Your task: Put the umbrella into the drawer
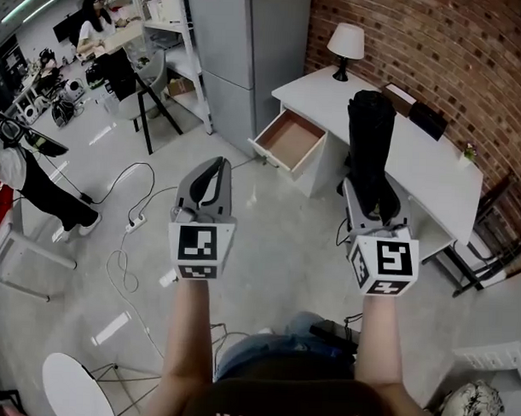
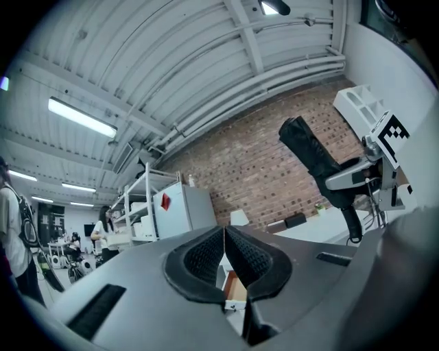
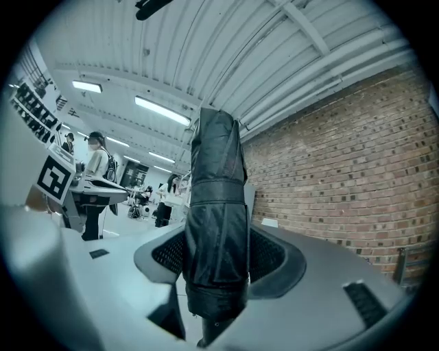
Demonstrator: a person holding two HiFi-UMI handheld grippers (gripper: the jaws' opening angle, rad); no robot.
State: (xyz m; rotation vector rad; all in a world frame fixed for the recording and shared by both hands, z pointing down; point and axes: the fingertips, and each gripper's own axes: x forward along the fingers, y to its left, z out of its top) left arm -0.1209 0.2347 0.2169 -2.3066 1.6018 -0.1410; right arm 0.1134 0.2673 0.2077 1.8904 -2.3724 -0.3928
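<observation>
Umbrella on its way to the drawer: a folded black umbrella (image 1: 369, 138) stands upright in the right tool (image 1: 373, 197), whose jaws sit wide apart yet press on its sleeve from both sides, its lower end showing just below them. The left tool (image 1: 215, 165) is held out beside it, jaws brought together on nothing. Ahead, the drawer (image 1: 288, 140) of the white worktop (image 1: 433, 166) stands pulled out and looks bare inside; the umbrella is in the air, well apart from it and to its right in the head view. The carry to the drawer appears to be the step in hand, the placing not yet done. The next move would likely call for bringing the umbrella above the open drawer, tipping it from upright to flat so that its length fits, lowering it in and only then parting the jaws
</observation>
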